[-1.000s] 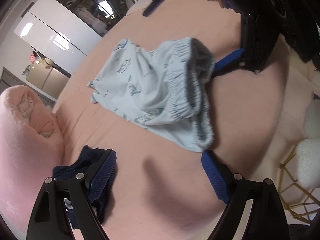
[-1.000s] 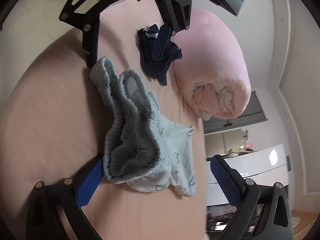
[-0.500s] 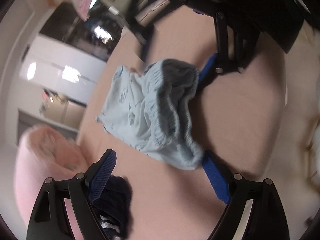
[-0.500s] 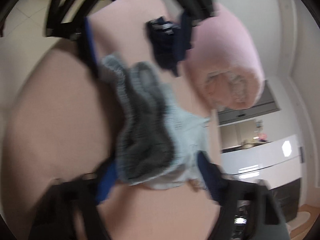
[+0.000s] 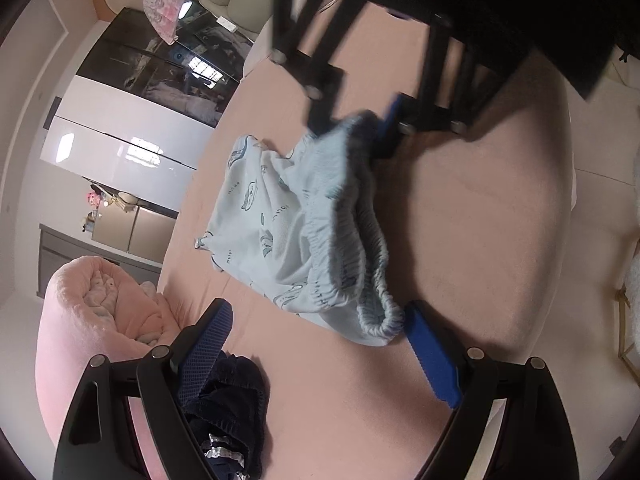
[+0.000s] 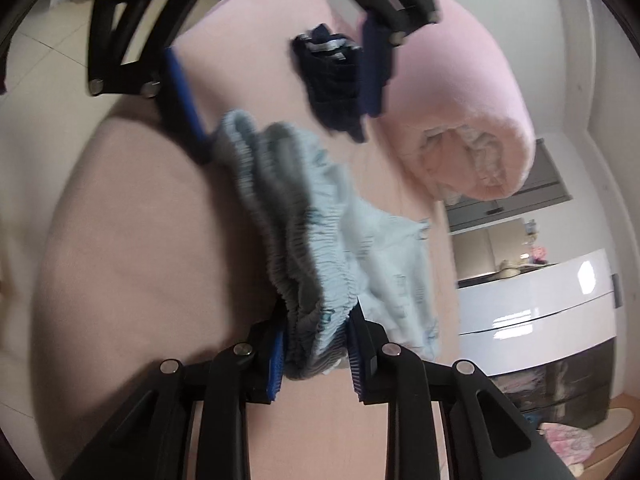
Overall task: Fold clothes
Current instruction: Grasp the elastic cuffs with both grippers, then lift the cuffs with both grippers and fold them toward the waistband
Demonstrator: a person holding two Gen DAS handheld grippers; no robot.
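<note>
- My right gripper point(image 6: 316, 350) has just been closing; its blue pads now pinch one end of the gathered waistband of the pale blue printed cotton shorts point(image 5: 296, 216) on the pink bedsheet point(image 5: 480, 208).
- My left gripper point(image 5: 320, 344) stands wide, holding nothing.
- The waistband's free end lies at its one o'clock, touching the right-hand pad.
- The waistband's long axis runs from twelve o'clock to six.

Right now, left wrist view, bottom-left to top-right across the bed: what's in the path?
Dark navy garment → left gripper, jaws open → light blue shorts → right gripper, jaws just closing on the shorts' waistband.
</note>
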